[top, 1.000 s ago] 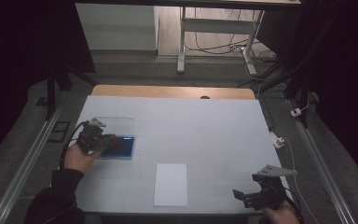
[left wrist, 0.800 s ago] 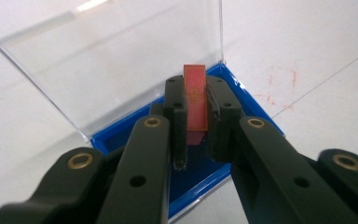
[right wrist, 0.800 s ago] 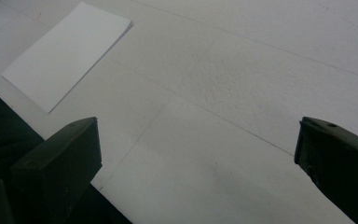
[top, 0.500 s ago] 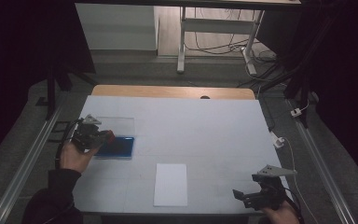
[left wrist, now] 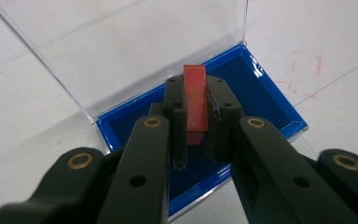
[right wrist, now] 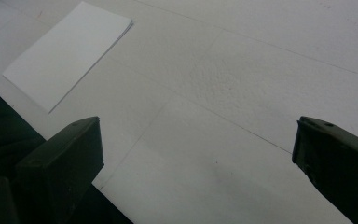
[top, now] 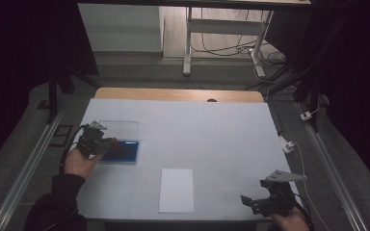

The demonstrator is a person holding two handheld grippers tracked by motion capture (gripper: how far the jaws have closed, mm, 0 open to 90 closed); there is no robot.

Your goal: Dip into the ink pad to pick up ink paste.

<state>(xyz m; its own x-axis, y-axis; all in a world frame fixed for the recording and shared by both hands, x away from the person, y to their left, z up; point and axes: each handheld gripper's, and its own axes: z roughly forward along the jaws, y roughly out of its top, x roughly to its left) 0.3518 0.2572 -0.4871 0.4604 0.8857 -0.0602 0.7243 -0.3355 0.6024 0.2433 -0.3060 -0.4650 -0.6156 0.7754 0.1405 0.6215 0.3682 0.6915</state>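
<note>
1. Stamp [left wrist: 195, 103], a small red block, pinched upright between the closed jaws of the left gripper [left wrist: 196, 122], held just above the blue tray of the case [left wrist: 270, 100].
2. Case at the left of the table [top: 212, 130], clear lid [left wrist: 121, 51] thrown back on the far side, blue lining bare under the stamp.
3. Judged step: stamp either being lifted out of the case or lowered in; cannot tell which from one moment.
4. Next move, if carrying: swing right and near toward the paper [top: 176, 189], keeping the block upright and squarely gripped, then press flat.
5. If returning: lower straight down, clear of the blue rim, and only then ease the jaws apart.
6. Paper lying flat near the near edge, about mid-table, well apart from the case.
7. Right gripper [top: 262, 202] at the near right corner, jaws wide apart, holding nothing, hovering over bare table just right of the paper; well placed to pin the sheet.
</note>
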